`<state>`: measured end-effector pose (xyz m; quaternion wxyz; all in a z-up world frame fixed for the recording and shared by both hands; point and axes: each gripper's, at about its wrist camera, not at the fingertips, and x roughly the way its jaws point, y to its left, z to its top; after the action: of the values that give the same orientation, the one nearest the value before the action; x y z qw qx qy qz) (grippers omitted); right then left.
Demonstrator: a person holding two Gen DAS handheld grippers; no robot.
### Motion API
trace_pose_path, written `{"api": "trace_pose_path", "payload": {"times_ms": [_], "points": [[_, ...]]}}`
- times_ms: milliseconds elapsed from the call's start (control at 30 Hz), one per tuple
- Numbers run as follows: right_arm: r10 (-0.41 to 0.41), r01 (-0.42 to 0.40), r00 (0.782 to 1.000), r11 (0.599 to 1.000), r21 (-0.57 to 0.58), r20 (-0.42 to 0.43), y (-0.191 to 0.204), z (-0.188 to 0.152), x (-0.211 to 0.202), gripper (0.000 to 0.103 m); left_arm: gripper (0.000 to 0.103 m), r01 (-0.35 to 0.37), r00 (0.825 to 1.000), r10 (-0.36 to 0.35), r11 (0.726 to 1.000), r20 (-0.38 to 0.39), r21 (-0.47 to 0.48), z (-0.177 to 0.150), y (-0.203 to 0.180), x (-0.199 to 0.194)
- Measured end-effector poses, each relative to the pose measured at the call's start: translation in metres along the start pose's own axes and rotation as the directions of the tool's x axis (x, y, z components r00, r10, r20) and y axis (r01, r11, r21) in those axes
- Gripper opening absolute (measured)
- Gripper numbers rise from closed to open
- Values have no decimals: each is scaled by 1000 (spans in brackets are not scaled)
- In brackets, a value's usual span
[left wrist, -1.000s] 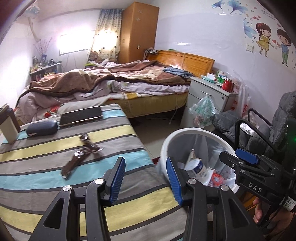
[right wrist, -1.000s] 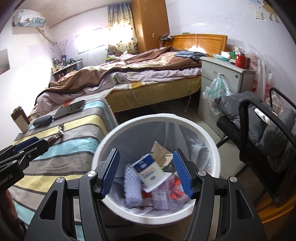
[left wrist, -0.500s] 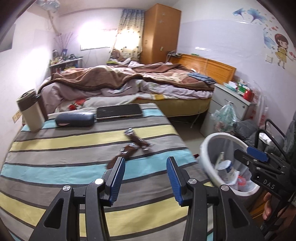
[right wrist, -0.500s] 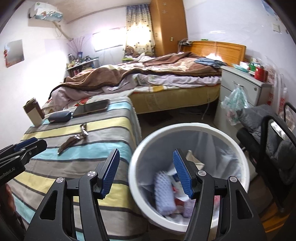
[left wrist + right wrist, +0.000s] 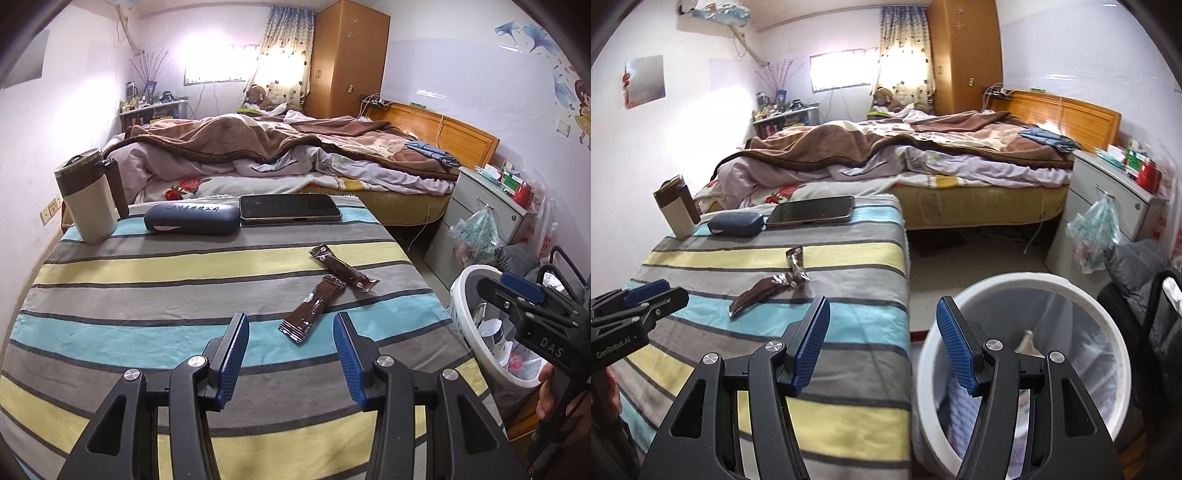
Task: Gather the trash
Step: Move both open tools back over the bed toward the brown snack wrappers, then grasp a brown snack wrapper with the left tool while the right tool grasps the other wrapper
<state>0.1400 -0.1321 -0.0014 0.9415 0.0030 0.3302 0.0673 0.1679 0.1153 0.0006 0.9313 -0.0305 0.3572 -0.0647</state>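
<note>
Wrappers [image 5: 317, 308] overlapping; trash bin [image 5: 1052, 280] contents blurred, gripper-hidden.

Home bedroom: unmade bed [image 5: 295, 155], wardrobe [image 5: 347, 62].

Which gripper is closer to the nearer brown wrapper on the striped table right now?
Left. The left gripper is open, right in front of the nearer brown wrapper. The right gripper, also open, sits off the table's edge by the trash bin.

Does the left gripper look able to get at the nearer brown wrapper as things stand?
Probably yes. The left gripper is open, and the nearer brown wrapper lies flat on the striped cloth just ahead of its fingertips, with nothing between them.
</note>
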Motion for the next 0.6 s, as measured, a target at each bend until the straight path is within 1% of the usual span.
{"api": "trace_pose_path", "payload": {"times_ms": [67,167,267,367,400,467,500,533,600], "points": [[4,-4,1000,1000,-6,-3,2,4,6,62,47,8,1000,-8,1000,-9,4,3,1,6],[10,-10,1000,1000,-17,-10,3,9,13,62,47,13,1000,-12,999,-23,45,7,-3,17],[15,-15,1000,1000,-25,-22,6,14,22,62,48,53,997,-49,996,-67,66,12,-9,38],[22,-23,999,999,-39,-33,10,18,31,62,48,60,993,-48,993,-112,99,13,-15,59],[21,-23,999,999,-44,-38,10,18,33,62,48,60,989,-44,992,-140,111,14,-17,69],[22,-25,998,998,-54,-52,12,20,40,62,48,35,988,-18,993,-151,113,14,-16,80],[25,-28,998,998,-55,-57,12,20,42,62,48,34,989,-16,993,-149,116,15,-16,83],[28,-32,998,998,-57,-62,13,21,44,62,48,39,988,-21,992,-152,117,16,-16,87],[32,-36,997,998,-55,-70,13,22,48,62,48,57,982,-35,992,-184,110,17,-14,98]]}}
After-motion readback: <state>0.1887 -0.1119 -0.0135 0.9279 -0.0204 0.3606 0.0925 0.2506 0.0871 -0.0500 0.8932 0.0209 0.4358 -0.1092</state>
